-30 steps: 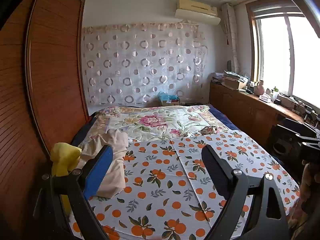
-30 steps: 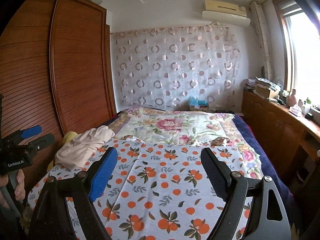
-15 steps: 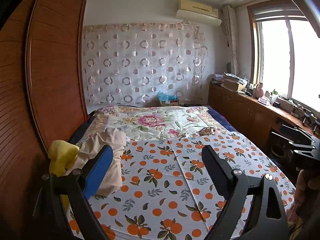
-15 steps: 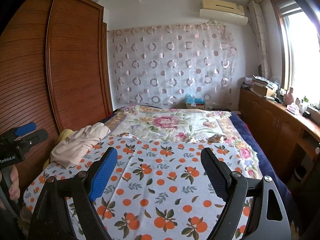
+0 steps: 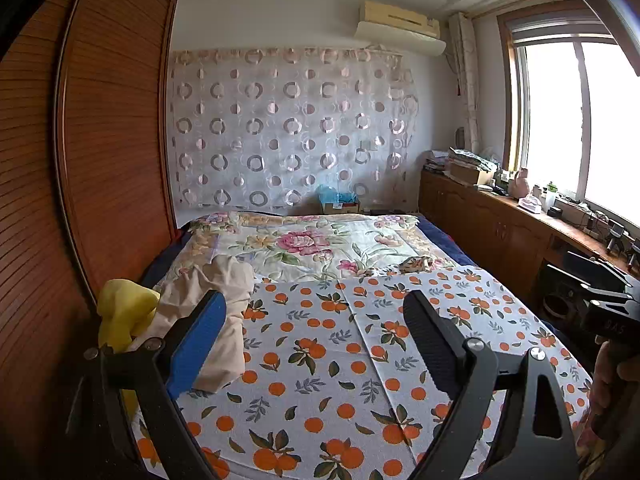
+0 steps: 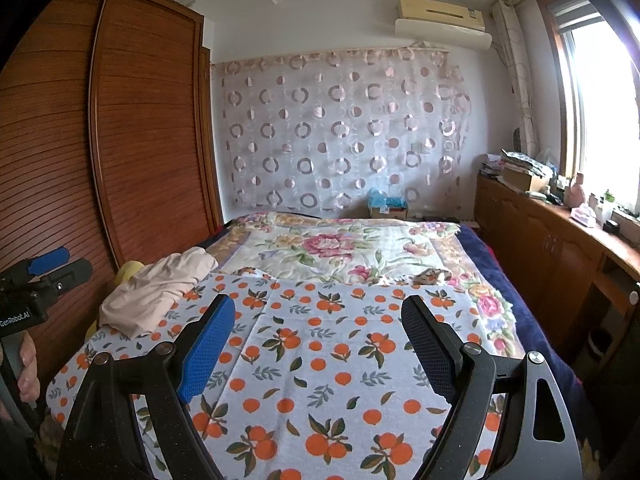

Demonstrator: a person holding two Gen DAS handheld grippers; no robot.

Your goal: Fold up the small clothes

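Each claw, the left claw [image 5: 312,340] and the right claw [image 6: 318,346], is a black frame with silver screws at its joints. One finger carries a blue textured pad [image 6: 208,346], the other a black ribbed pad [image 6: 426,350]. Seen from the right wrist, the left claw's black body bears white "GenRobot.AI" lettering [image 6: 15,317], with bare skin of the hand [image 6: 28,364] below it.

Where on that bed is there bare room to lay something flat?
The orange-print cloth is bare from the beige garment across to its right edge. The floral quilt behind is mostly bare. The left edge is crowded: beige garment, yellow item.
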